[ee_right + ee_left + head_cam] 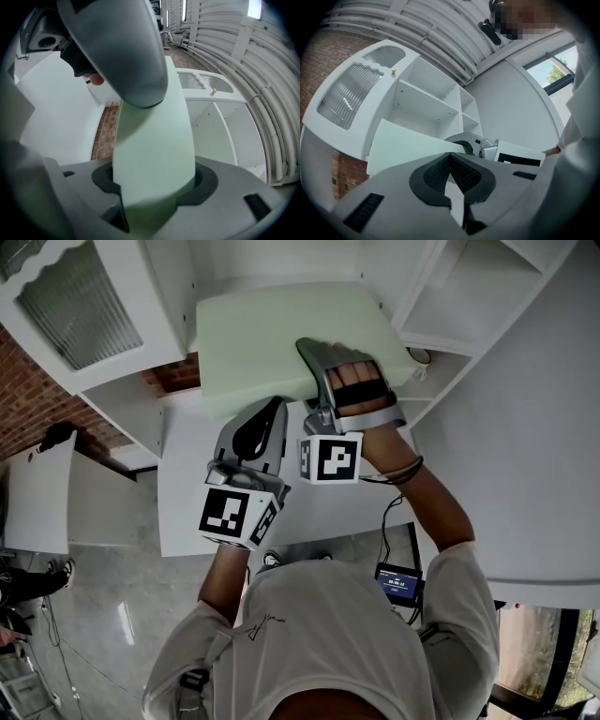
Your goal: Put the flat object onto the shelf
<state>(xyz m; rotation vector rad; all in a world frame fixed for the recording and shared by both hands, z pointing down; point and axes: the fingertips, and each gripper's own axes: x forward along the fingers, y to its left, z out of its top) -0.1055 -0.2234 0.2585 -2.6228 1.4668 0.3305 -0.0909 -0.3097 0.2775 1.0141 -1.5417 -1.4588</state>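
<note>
A pale green flat board is held up against the white shelf unit. My right gripper is shut on its near edge, one jaw above the board and one below. The board runs out between those jaws toward the open compartments. To the left and lower, my left gripper sits with its tip at the board's lower edge. Its black pads meet with nothing between them. The board lies just beyond them, below a shelf.
A cabinet door with ribbed glass hangs open at the left, beside a brick wall. A plain white panel fills the right. A small round object sits on a shelf right of the board. A small screen device hangs at the person's waist.
</note>
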